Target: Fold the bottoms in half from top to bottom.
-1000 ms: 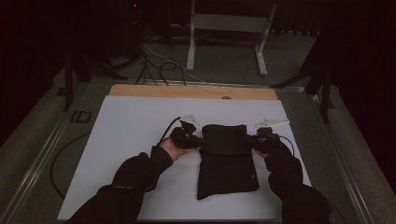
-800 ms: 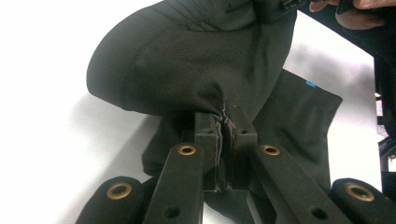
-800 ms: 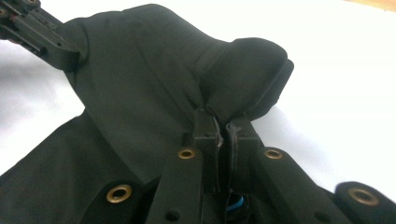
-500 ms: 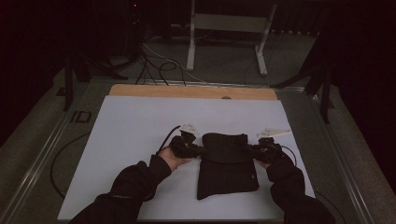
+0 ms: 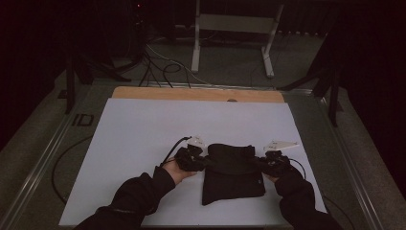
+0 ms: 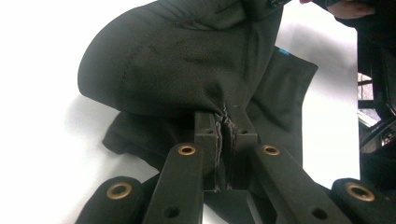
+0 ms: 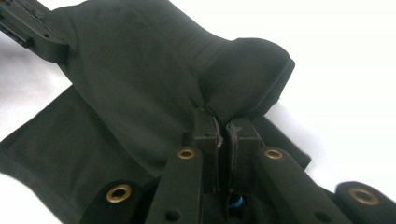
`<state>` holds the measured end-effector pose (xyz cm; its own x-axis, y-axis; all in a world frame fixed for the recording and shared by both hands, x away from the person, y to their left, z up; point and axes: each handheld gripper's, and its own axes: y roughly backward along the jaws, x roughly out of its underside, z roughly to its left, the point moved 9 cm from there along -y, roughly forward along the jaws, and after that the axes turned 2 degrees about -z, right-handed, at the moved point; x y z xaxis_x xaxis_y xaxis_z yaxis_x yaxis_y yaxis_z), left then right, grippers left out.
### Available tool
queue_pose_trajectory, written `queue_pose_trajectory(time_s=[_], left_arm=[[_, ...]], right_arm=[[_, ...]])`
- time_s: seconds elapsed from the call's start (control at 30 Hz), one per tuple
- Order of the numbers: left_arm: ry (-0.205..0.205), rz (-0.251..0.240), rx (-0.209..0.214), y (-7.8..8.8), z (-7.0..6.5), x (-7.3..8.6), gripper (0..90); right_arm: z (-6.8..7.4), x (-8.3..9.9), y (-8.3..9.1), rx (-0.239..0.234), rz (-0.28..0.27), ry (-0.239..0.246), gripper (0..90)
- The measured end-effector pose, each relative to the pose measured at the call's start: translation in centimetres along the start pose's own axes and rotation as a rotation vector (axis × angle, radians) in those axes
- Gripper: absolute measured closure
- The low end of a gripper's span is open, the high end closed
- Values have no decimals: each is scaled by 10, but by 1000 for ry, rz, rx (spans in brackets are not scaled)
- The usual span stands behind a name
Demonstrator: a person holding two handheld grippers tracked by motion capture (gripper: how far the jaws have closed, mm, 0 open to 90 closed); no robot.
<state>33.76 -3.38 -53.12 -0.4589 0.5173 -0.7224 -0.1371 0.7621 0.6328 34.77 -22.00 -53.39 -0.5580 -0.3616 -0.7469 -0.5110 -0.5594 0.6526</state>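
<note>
A black cloth (image 5: pixel 232 172) lies on the near right part of the white worktop (image 5: pixel 143 139), its upper edge lifted and folding toward the person. The left tool (image 5: pixel 203 160) is clamped on the cloth's left upper edge, the right tool (image 5: pixel 258 163) on its right upper edge; in both gripper views the jaws pinch bunched fabric. The cloth's lower hem sits near the worktop's front edge. Bare white surface stretches to the left and toward the wooden far strip (image 5: pixel 196 94).
</note>
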Motion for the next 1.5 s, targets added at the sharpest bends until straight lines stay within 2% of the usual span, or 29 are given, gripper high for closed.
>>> queue_pose_trajectory(time_s=[0.23, 0.47, 0.57, 0.8, 0.93, 1.17, 1.23, 1.5], left_arm=[[-29, 9, -2, -3, -12, 9, 858], [-31, 17, -1, -4, -17, 18, 859], [-12, 20, 10, -5, -18, 22, 859], [-14, 42, 15, -8, -22, 33, 860], [-16, 46, 9, -9, -22, 35, 861], [-38, 56, -28, -11, -15, 39, 862], [-26, 57, -15, -11, -14, 40, 862], [-5, 68, 19, -15, -17, 46, 860]], right_arm=[[5, 12, 1, 5, 16, -8, 849], [8, 20, 3, 1, 21, -10, 848], [11, 21, 3, -4, 22, -12, 847], [15, 31, 2, -5, 54, -4, 847], [16, 37, 0, -4, 74, -15, 846], [15, 41, -2, 9, 97, 18, 844], [13, 42, -3, 25, 106, 29, 846], [13, 47, -6, 6, 119, 13, 845]])
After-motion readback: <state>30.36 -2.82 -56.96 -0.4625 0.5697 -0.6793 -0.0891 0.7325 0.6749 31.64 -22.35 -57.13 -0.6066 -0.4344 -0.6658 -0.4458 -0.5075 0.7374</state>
